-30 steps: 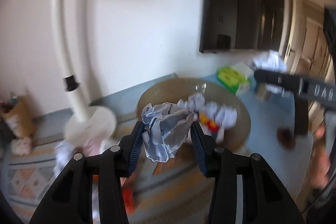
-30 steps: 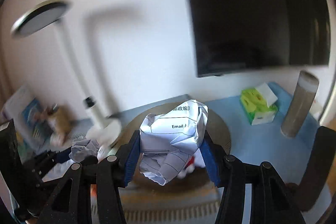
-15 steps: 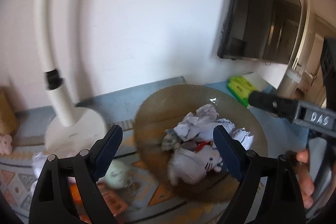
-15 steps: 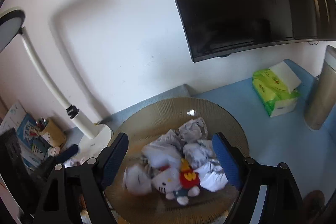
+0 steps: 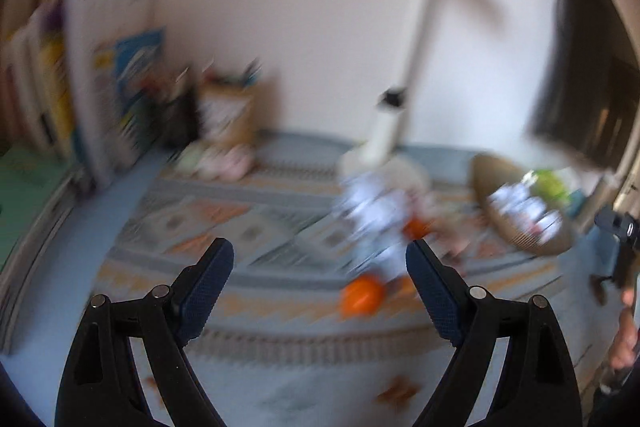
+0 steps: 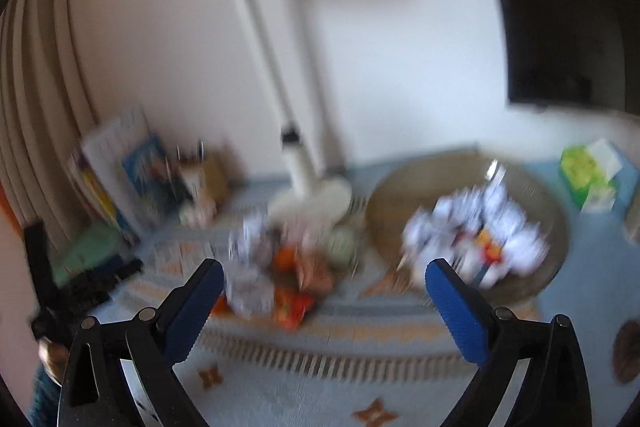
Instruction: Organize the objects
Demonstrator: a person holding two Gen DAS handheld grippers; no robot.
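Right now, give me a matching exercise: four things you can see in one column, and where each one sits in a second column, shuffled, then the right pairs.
Things
1. Crumpled paper balls
2. Green tissue box
3. White desk lamp
4. Books

Places
A. leaning against the wall at the far left
B. inside the round brown bowl
C. standing between the books and the bowl
D. on the blue surface to the right of the bowl

Pairs: 1-B, 2-D, 3-C, 4-A
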